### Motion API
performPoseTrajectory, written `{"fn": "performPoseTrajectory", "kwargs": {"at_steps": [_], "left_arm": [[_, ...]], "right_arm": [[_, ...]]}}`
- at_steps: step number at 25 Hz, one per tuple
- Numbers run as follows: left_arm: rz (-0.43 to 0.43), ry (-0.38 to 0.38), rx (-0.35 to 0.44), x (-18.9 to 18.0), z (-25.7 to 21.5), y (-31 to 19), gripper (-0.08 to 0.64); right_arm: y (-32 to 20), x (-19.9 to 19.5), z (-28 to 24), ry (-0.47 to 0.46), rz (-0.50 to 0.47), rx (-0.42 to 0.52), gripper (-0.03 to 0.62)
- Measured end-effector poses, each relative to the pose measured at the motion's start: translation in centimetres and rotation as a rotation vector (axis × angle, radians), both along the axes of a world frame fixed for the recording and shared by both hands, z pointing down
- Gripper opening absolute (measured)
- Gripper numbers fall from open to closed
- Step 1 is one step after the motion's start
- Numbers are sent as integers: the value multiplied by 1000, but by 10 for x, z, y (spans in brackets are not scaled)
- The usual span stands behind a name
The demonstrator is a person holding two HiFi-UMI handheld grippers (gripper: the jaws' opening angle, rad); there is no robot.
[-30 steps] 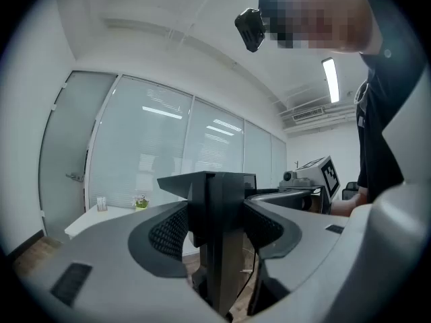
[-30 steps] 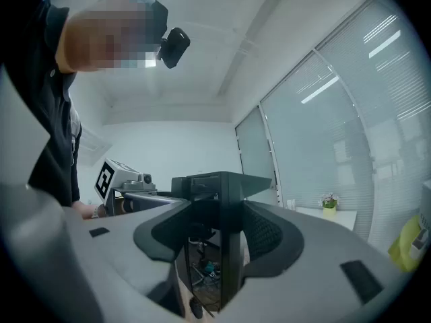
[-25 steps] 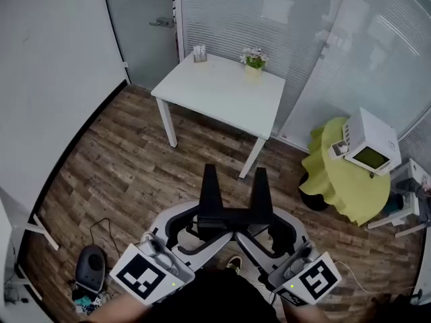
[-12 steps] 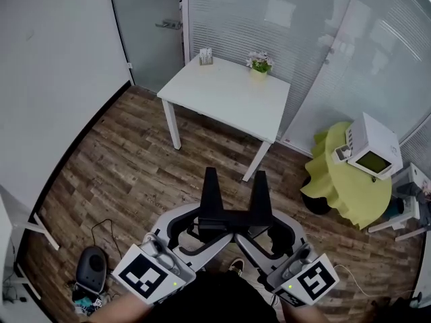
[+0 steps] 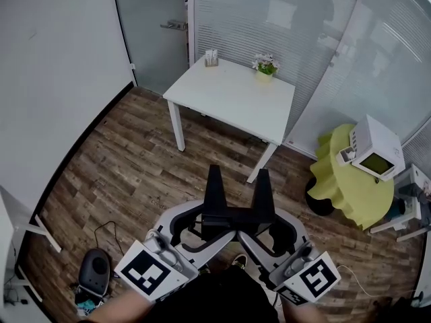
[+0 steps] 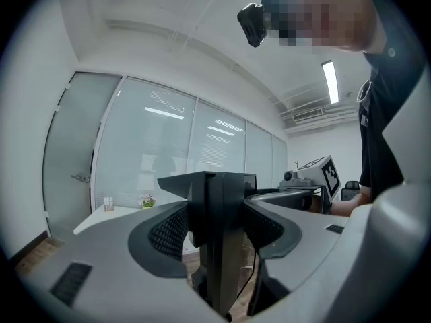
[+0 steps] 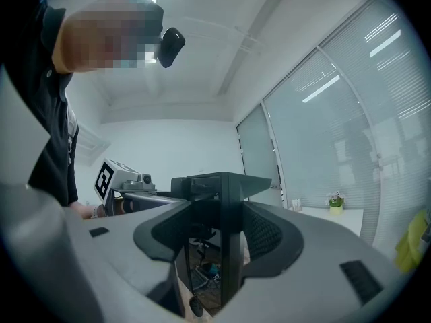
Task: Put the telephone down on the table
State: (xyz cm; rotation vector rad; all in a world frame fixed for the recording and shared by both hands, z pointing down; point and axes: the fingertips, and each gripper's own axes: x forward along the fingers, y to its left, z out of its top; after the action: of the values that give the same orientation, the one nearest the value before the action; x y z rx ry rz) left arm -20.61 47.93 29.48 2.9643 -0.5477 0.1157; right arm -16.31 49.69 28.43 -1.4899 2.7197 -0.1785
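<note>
No telephone shows clearly in any view. The white table (image 5: 232,103) stands ahead by the glass wall, with a small flower pot (image 5: 266,66) and a little holder (image 5: 211,58) at its far edge. My left gripper (image 5: 214,175) and right gripper (image 5: 261,178) are held side by side close to my body, pointing toward the table and well short of it. In the left gripper view the left gripper's (image 6: 217,180) black jaws are pressed together with nothing between them. In the right gripper view the right gripper's (image 7: 222,180) jaws are likewise together and empty.
A round table with a yellow cloth (image 5: 347,180) stands at the right and bears a white box-like device (image 5: 374,147) with a greenish panel. A black object with a cable (image 5: 94,269) lies on the wooden floor at lower left. A grey door (image 5: 151,29) is behind the white table.
The view has shifted slightly, so the white table and yellow table sit a little further right and lower. Both grippers keep the same pose, still shut.
</note>
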Motion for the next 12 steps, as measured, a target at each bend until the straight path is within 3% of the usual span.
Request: {"fn": "performPoseTrajectory", "kwargs": {"at_steps": [12], "left_arm": [[-20, -5, 8, 18, 4, -41, 262]], "right_arm": [[-42, 18, 4, -3, -20, 11, 252]]}}
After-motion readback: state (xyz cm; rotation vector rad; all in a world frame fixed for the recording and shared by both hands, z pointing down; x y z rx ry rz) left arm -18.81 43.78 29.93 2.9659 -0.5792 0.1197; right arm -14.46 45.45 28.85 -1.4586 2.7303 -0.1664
